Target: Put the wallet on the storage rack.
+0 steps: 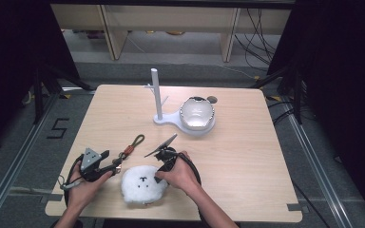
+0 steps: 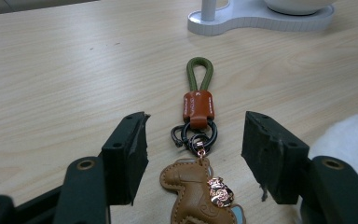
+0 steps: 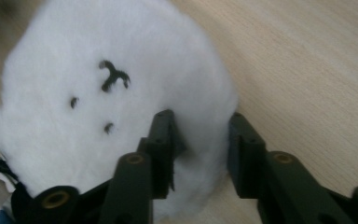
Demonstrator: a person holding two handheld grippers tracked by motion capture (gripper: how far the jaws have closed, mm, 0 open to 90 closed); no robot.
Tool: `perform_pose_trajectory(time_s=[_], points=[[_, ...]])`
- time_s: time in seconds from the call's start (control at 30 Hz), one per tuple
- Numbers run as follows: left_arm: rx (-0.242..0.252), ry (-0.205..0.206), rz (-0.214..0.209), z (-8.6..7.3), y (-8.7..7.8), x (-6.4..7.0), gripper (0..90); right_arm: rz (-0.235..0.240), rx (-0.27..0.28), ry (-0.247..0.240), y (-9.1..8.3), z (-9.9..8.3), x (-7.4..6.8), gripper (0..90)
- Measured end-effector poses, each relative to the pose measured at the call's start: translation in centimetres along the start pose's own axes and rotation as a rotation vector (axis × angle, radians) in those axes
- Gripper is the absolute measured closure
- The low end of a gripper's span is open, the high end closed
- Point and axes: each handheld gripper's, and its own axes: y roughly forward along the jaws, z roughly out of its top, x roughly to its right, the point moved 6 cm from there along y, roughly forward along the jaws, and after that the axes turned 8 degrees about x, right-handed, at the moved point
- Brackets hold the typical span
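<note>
So from the high view: a light wooden desk (image 1: 247,142) with a white stand (image 1: 158,97) at the far middle, basically an upright post with little pegs on a flat base, and a shiny bowl-shaped thing (image 1: 197,113) sits on the right part of that base. Down at the near edge there's a fluffy white plush (image 1: 144,184) with a tiny black face. A keychain (image 1: 129,149) lies just left of and beyond it, stretched out diagonally with its green loop at the far end. The left gripper (image 1: 108,164) sits in the person's left hand (image 1: 83,187) at the near left, pointing toward the keychain. The right gripper (image 1: 160,172) is in the right hand (image 1: 183,175), right up against the plush's right side.

Left gripper view: the fingers (image 2: 129,156) are spread wide open, one on each side of the keychain (image 2: 196,140) without touching it. You can see the green cord loop, an orange-brown leather band, dark rings, then a brown leather charm with a small rose-gold bead nearest the camera. The stand base (image 2: 261,21) is at the far edge, the plush (image 2: 349,140) peeks in on the right.

Right gripper view: the fingers (image 3: 164,147) are pinched on a tuft at the near edge of the plush (image 3: 98,93), fur squeezed between them. Bare desk (image 3: 317,70) off to the right.
</note>
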Motion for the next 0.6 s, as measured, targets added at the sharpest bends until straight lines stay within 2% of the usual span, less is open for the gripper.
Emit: perform_pose_trajectory(time_s=[0.03, 0.13, 0.23, 0.27, 0.3, 0.37, 0.4, 0.43, 0.5, 0.6], points=[[-0.002, 0.000, 0.001, 0.0, 0.0, 0.0, 39.5, 0.008, 0.016, -0.014, 0.0, 0.1, 0.1, 73.8], [-0.001, 0.001, 0.000, 0.0, 0.0, 0.0, 39.5, 0.053, 0.040, -0.001, -0.4, 0.0, -0.1, 78.6], [0.008, -0.003, 0.000, 0.0, 0.0, -0.1, 39.6, 0.061, 0.078, -0.026, -1.0, 0.0, 0.1, 80.4], [0.009, -0.002, 0.003, 0.0, 0.0, -0.1, 39.5, 0.058, 0.099, -0.041, -1.3, 0.0, 0.2, 80.7], [0.008, 0.000, 0.005, 0.1, -0.1, -0.1, 39.6, 0.041, 0.107, -0.036, -1.7, 0.0, 0.4, 81.1], [0.009, -0.001, 0.006, 0.1, -0.1, -0.2, 39.5, 0.046, 0.144, -0.054, -2.6, 0.2, 0.5, 81.5], [0.009, -0.001, 0.010, 0.1, -0.1, -0.2, 39.5, 0.034, 0.156, -0.047, -3.0, 0.2, 0.6, 81.8], [0.009, -0.001, 0.011, 0.1, -0.1, -0.2, 39.6, 0.061, 0.173, -0.045, -3.6, 0.3, 0.4, 81.9], [0.013, -0.005, 0.011, 0.1, -0.1, -0.2, 39.5, 0.061, 0.206, -0.055, -4.5, 0.4, 0.7, 82.2], [0.018, -0.010, 0.007, 0.1, 0.0, -0.2, 39.5, 0.015, 0.248, -0.051, -6.1, 0.6, 1.3, 82.6]])
